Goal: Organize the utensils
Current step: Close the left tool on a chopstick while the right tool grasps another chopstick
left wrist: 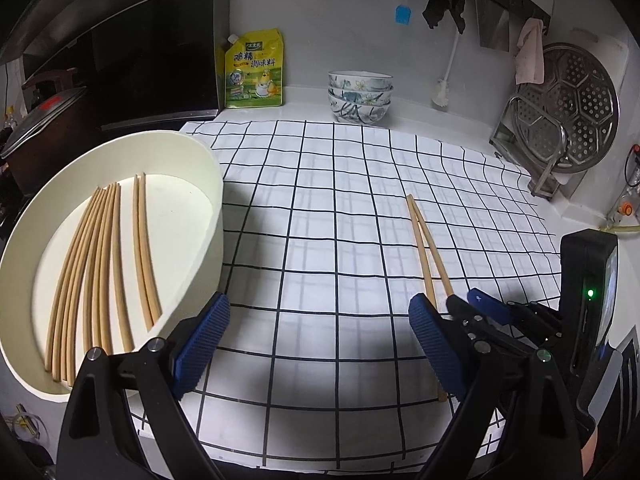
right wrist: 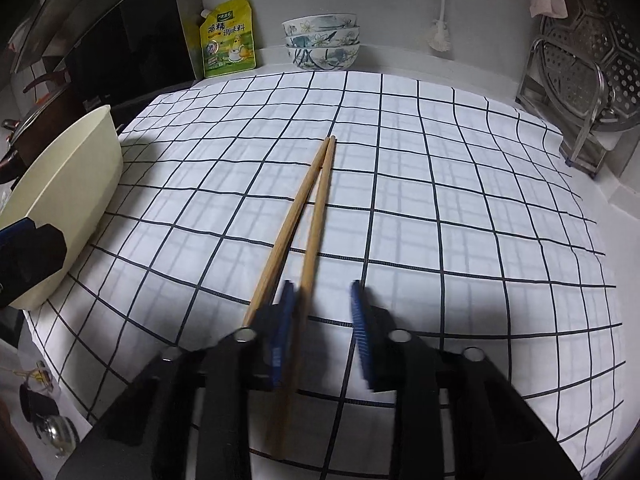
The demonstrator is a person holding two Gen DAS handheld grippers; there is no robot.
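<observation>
Checked cloth (right wrist: 400, 200) is covering the kitchen desk, with stacked bowls (right wrist: 322, 42) sitting at the top centre of the right wrist view. Two loose chopsticks (right wrist: 308, 208) are lying on the cloth, running down the middle of that view. The right hand-held gripper (right wrist: 322, 320) is straddling them low, released, one stick passing between its jaws, the other beside the left pad. The left hand-held gripper (left wrist: 316, 344) is hanging released beside the cream tray (left wrist: 216, 200), where sorted chopsticks (left wrist: 100, 264) are already lying. Judging by this, the last pair is being picked up; next, both sticks need gathering before clenching.
</observation>
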